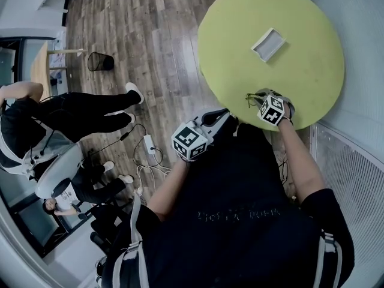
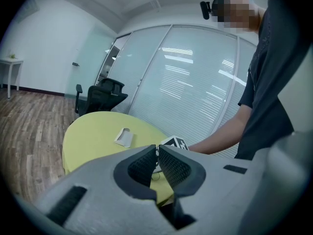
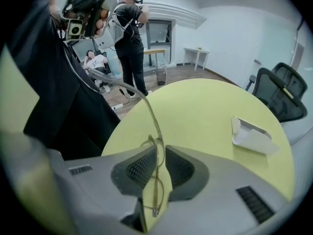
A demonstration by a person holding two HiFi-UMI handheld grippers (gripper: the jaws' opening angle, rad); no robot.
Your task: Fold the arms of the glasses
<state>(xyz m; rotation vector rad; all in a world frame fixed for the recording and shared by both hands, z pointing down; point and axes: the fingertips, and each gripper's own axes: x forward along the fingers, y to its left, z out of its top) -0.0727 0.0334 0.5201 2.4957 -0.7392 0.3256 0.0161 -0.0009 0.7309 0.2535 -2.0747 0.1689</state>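
Note:
Thin-framed glasses (image 3: 156, 131) stand between the jaws of my right gripper (image 3: 160, 152), which is shut on the frame. One arm (image 3: 142, 99) sticks out unfolded, up and to the left. In the head view the right gripper (image 1: 264, 101) hovers at the near edge of the round yellow-green table (image 1: 300, 71), with the glasses (image 1: 252, 98) just left of its marker cube. My left gripper (image 1: 210, 125) hangs off the table's near-left edge, apart from the glasses. Its jaws (image 2: 157, 152) are shut with nothing between them.
A white open case (image 1: 268, 44) lies near the table's middle. A black bin (image 1: 100, 60), cables (image 1: 150, 155) and other people (image 1: 72, 113) are on the wooden floor to the left. A black office chair (image 3: 279, 94) stands beyond the table.

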